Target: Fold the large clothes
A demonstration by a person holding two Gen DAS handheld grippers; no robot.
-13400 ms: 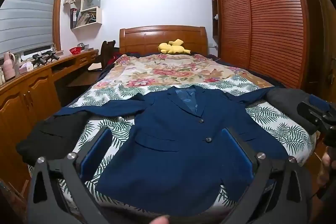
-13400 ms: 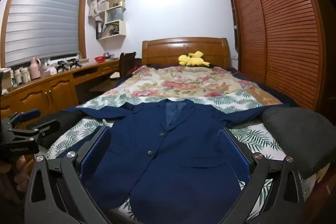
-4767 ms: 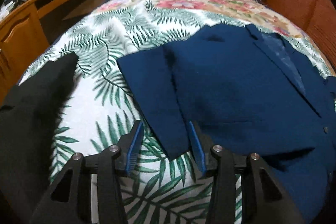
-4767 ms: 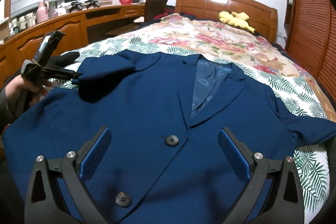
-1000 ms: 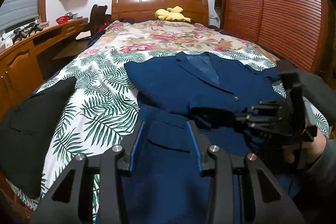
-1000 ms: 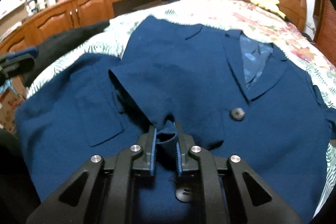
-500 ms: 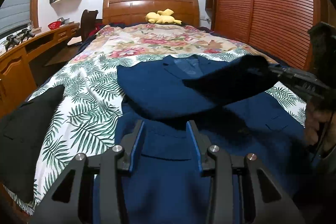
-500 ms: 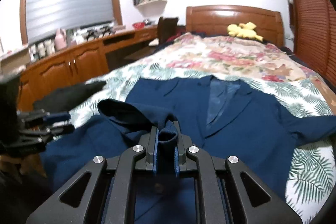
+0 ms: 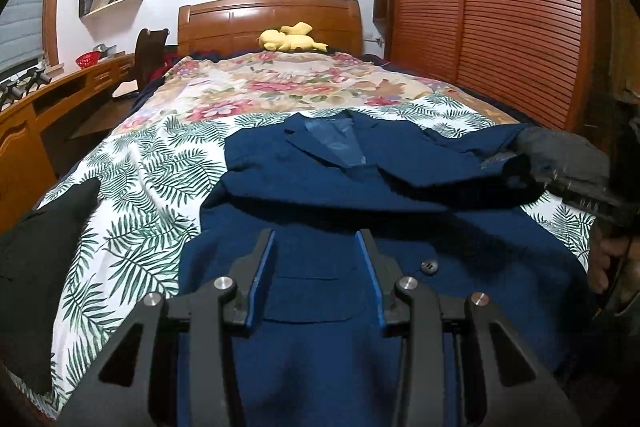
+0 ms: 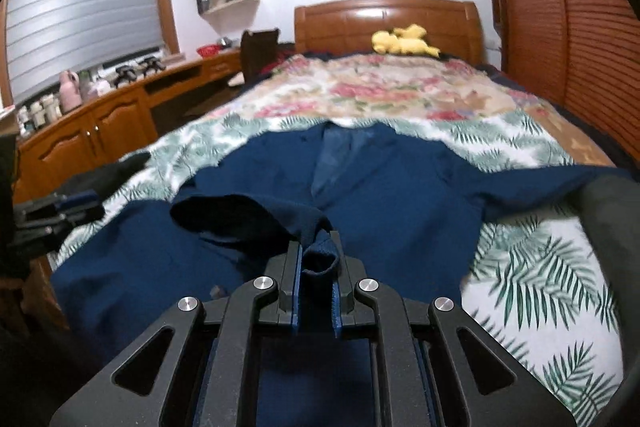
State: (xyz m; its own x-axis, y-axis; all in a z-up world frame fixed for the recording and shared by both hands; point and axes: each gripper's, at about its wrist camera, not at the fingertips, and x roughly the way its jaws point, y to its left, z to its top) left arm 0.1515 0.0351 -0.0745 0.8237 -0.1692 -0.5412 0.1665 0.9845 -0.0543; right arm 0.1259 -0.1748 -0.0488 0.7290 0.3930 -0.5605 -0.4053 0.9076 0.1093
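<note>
Jacket, navy blue, lies front-up across the foot of a bed covered in a palm-leaf sheet.

Nearest in the left wrist view, the left hand-held gripper hovers above the jacket's lower front, its jaws partly apart with nothing between them. A pocket and a button lie just beyond its fingertips.

In the right wrist view, the right hand-held gripper is clamped on a sleeve cuff. The sleeve trails loosely from the cuff over the jacket's chest. A person's hand is partly visible at the right edge of the left view.

Farther back lies the collar with its lighter lining. A black garment rests at the bed's left edge and a grey one at the right. Beyond are a floral quilt, a yellow plush toy and a wooden headboard.

Likely risks: the cuff is pinched by a small bunch of cloth, so it could slip free if pulled hard. With the left gripper not pressing the body down, dragging the sleeve could shift or wrinkle the jacket and spoil the fold.
</note>
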